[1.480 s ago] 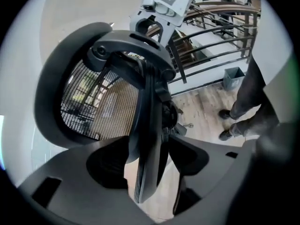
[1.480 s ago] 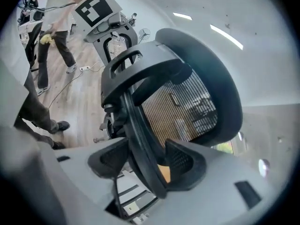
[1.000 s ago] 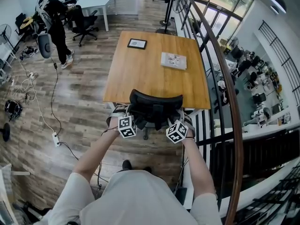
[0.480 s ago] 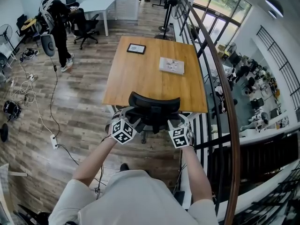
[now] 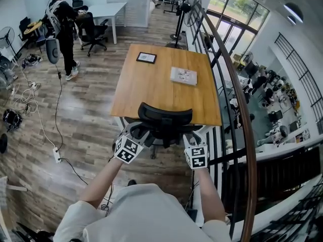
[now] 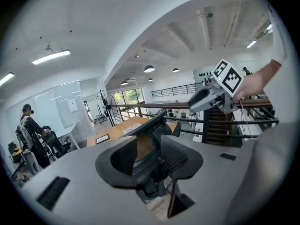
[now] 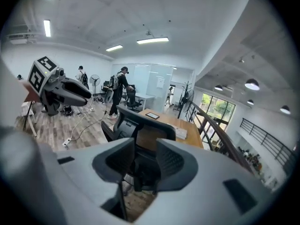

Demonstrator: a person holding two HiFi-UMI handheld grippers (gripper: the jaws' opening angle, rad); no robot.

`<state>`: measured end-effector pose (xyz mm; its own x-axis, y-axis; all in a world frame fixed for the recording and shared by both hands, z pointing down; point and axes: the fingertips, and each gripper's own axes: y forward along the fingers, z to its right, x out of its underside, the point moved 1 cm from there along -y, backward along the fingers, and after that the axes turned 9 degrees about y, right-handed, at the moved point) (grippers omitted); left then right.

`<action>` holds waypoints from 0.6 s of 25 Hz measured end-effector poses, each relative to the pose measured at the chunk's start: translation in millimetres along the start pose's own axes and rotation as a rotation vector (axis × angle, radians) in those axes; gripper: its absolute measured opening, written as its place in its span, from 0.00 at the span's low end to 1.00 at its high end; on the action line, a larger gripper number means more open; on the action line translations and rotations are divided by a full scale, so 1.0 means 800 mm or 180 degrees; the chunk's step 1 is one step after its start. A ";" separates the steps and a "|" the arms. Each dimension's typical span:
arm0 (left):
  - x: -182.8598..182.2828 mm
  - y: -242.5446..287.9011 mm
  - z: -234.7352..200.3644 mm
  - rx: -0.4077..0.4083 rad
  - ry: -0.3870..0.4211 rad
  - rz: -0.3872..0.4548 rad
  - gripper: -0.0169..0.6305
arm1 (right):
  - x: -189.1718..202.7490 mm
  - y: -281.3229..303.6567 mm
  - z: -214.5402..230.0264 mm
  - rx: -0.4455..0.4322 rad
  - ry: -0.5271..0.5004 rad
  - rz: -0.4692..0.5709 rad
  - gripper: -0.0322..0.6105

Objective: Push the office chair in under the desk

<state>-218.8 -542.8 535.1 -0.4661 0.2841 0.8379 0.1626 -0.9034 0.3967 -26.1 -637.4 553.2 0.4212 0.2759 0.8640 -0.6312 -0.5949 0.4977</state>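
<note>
The black office chair [image 5: 165, 119] stands at the near edge of the wooden desk [image 5: 161, 89], its seat tucked under the top and its backrest still showing. My left gripper [image 5: 135, 134] is just behind the chair's left side and my right gripper [image 5: 194, 136] just behind its right side. Neither touches the chair. In the left gripper view the jaws [image 6: 147, 151] are closing with only air between them, and the chair [image 6: 150, 125] shows beyond the gap. The right gripper's jaws [image 7: 145, 161] are closing too, also on nothing, and the chair [image 7: 136, 123] stands ahead of them.
A framed picture [image 5: 147, 57] and a flat booklet [image 5: 183, 75] lie on the desk. A curved railing [image 5: 237, 100] runs close along the right. Cables and a power strip [image 5: 56, 155] trail over the wood floor at left. A person [image 5: 63, 29] stands by a far desk.
Both grippers have drawn back from the chair's backrest towards me and spread slightly apart. The chair stays at the desk edge.
</note>
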 end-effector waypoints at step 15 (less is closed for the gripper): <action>-0.011 -0.066 0.004 -0.0165 -0.0462 0.0341 0.05 | -0.007 -0.065 -0.021 -0.0074 0.0209 0.0489 0.11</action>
<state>-220.7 -496.8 507.8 -0.3174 0.2252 0.9212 0.1577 -0.9453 0.2855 -6.6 -595.1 523.8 0.2756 0.2322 0.9328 -0.7001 -0.6165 0.3603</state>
